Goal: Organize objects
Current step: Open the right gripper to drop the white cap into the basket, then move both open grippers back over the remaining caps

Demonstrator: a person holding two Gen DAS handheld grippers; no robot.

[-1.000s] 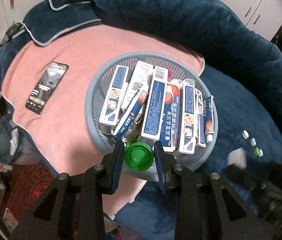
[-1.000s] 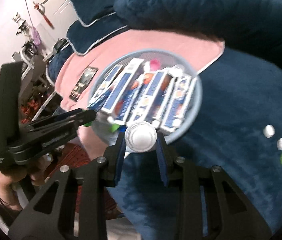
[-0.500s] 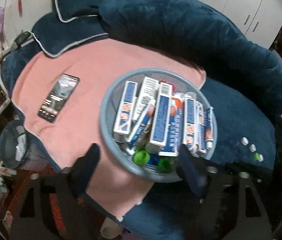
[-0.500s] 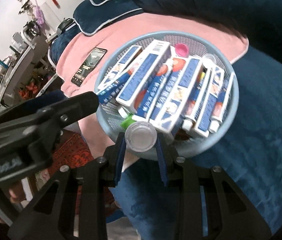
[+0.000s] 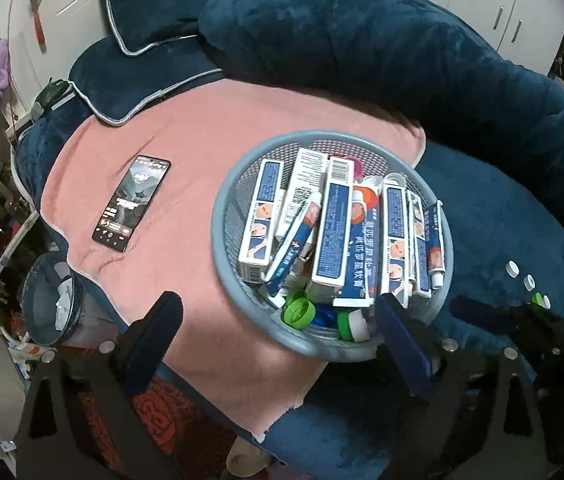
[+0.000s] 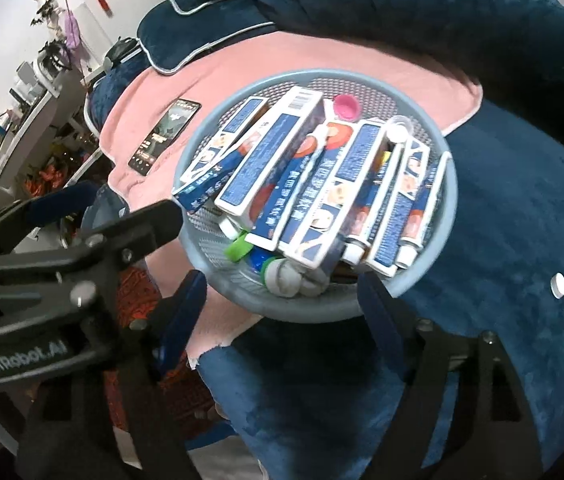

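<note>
Both the left hand-held gripper (image 5: 278,336) and right hand-held gripper (image 6: 282,312) gape wide, empty, before the mesh basket (image 5: 224,216) (toothpaste boxes (image 5: 335,232), bottle caps (image 5: 299,312) inside).

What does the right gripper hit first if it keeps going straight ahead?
Likely the near rim of the basket: the open right gripper straddles it, with loose caps just beyond. Depth is unclear.

Indoor light, moderate and even — soft overhead source, no hard glare; shadow falls below the basket (image 5: 226,216) onto the pink towel (image 5: 202,152); heavy fisheye bending with black vignette at the corners; left view fairly sharp; right view motion-blurred across the boxes (image 6: 278,168) — edges smeared, dim lower frame.
</note>
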